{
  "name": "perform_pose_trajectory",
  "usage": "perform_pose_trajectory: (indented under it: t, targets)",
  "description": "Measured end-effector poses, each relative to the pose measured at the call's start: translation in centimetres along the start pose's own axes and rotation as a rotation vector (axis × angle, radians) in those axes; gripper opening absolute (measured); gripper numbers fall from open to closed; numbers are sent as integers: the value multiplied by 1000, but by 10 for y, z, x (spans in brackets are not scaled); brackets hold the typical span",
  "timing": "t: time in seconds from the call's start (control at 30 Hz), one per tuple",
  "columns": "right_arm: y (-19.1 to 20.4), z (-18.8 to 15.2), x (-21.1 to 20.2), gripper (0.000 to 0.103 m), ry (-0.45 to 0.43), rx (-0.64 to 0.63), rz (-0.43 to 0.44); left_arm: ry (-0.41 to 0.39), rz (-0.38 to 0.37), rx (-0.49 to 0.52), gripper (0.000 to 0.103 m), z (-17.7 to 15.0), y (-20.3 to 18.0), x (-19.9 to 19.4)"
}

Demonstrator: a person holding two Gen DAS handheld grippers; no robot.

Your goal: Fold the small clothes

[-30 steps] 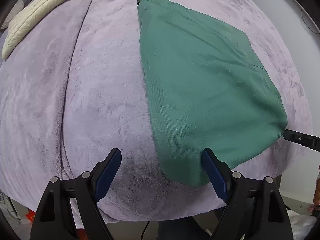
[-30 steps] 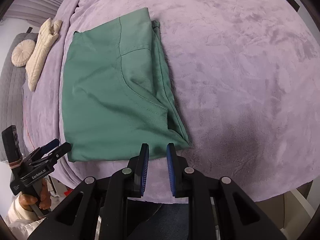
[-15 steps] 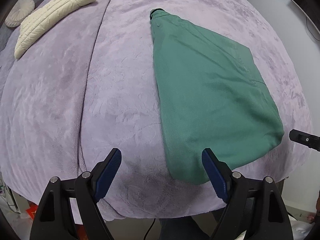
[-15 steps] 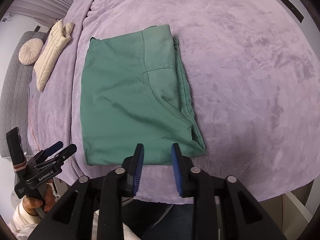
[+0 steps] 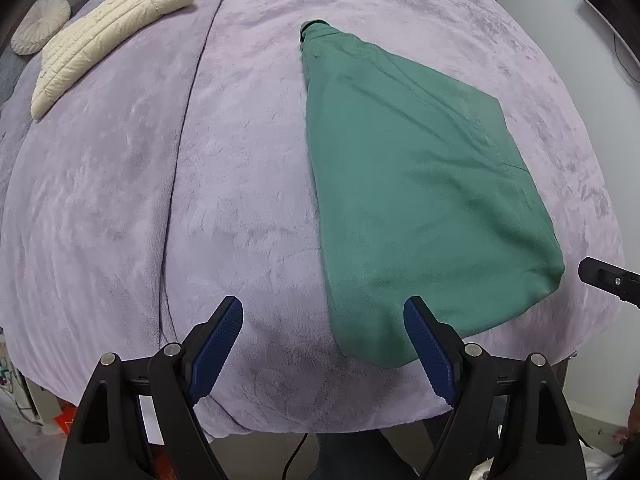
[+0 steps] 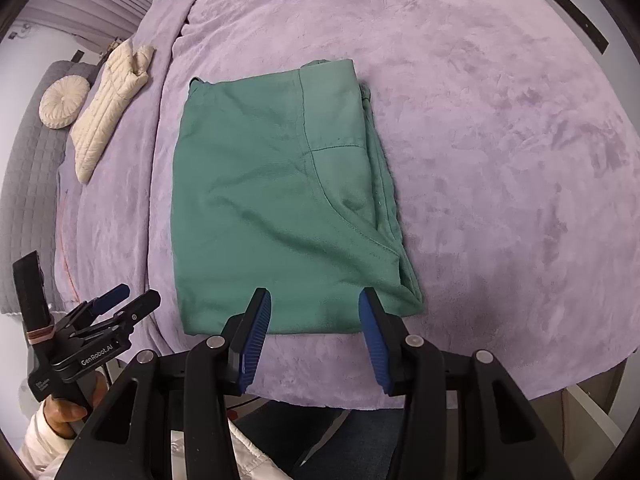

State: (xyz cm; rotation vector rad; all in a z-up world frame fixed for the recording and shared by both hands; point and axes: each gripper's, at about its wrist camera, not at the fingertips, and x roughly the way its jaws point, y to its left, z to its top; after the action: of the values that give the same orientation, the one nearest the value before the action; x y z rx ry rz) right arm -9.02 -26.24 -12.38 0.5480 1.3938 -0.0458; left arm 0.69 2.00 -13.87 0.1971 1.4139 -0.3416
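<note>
Left gripper hovers wide open, empty, over the lilac blanket, the folded green garment lying flat just to its right. Right gripper, jaws just parted and gripping nothing, hangs above the garment's near edge.

The folded green cotton garment is partly covered at its near edge by the right gripper's blue ribbed fingertips. The cream quilted jacket near the far left corner of the lilac plush bedspread is cut off by the left wrist picture's top edge. The hand holding the left gripper is mostly hidden.
</note>
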Motion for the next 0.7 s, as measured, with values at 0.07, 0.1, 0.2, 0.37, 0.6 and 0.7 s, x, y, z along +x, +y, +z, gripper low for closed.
perform_pose_trajectory:
  t: [0.07, 0.1, 0.2, 0.37, 0.6, 0.7]
  targets:
    - [2, -1, 3, 50, 10, -4, -12, 17, -3, -3, 84, -2, 0, 4]
    - [2, -1, 5, 50, 13, -6, -19, 26, -3, -2, 84, -3, -1, 6]
    - [2, 1, 15, 50, 27, -20, -70, 57, 12, 9, 84, -5, -2, 17]
    - [-22, 3, 59, 50, 111, 27, -171, 104, 25, -2, 84, -10, 0, 40]
    - [-46, -1, 68, 59, 132, 87, -191, 91, 43, 7, 84, -9, 2, 33]
    - [-41, -1, 49, 59, 110, 73, -163, 64, 52, 1, 84, -8, 2, 26]
